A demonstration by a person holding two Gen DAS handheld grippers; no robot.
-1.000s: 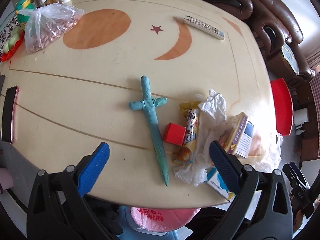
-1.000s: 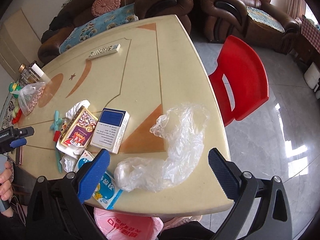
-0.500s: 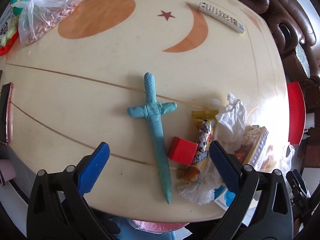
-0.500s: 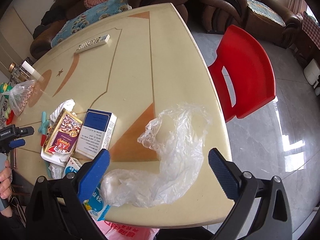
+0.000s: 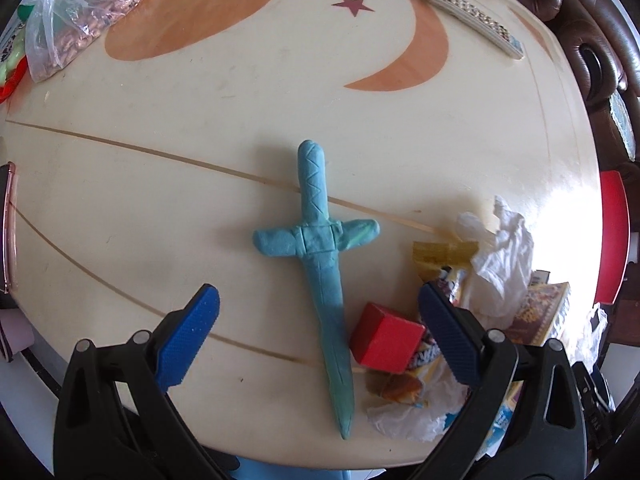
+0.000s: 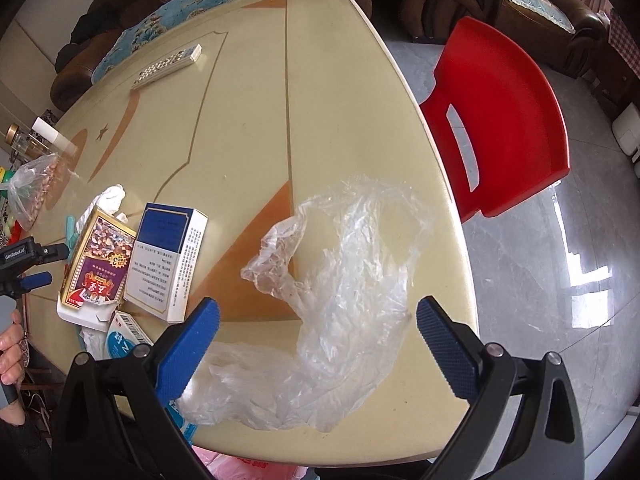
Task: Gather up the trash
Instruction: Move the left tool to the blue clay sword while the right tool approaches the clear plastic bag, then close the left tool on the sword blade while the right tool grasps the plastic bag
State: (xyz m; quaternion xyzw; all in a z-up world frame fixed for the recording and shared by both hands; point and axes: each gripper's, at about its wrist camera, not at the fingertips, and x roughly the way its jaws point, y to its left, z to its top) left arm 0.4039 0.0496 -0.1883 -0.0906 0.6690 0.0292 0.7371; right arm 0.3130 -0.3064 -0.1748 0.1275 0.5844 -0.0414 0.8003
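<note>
My left gripper (image 5: 318,338) is open over the near edge of the cream table (image 5: 200,168). A teal clay sword (image 5: 322,276) lies between its fingers, and a red block (image 5: 386,342) sits beside the right one. Snack wrappers (image 5: 436,280), crumpled white tissue (image 5: 500,248) and small boxes are piled further right. My right gripper (image 6: 318,344) is open above a crumpled clear plastic bag (image 6: 340,300) at the table's near right corner. A blue-and-white box (image 6: 166,260), a red-and-gold box (image 6: 100,264) and a light-blue carton (image 6: 124,338) lie to its left.
A remote control (image 6: 168,66) lies far across the table. A bag of nuts (image 5: 80,20) sits at the far left, with a phone (image 5: 8,232) at the left edge. A red plastic chair (image 6: 500,120) stands right of the table. Brown sofas line the back.
My left gripper has moved forward and lower over the table, so the clay sword and red block now lie between its fingers. My right gripper has come closer to the clear bag.
</note>
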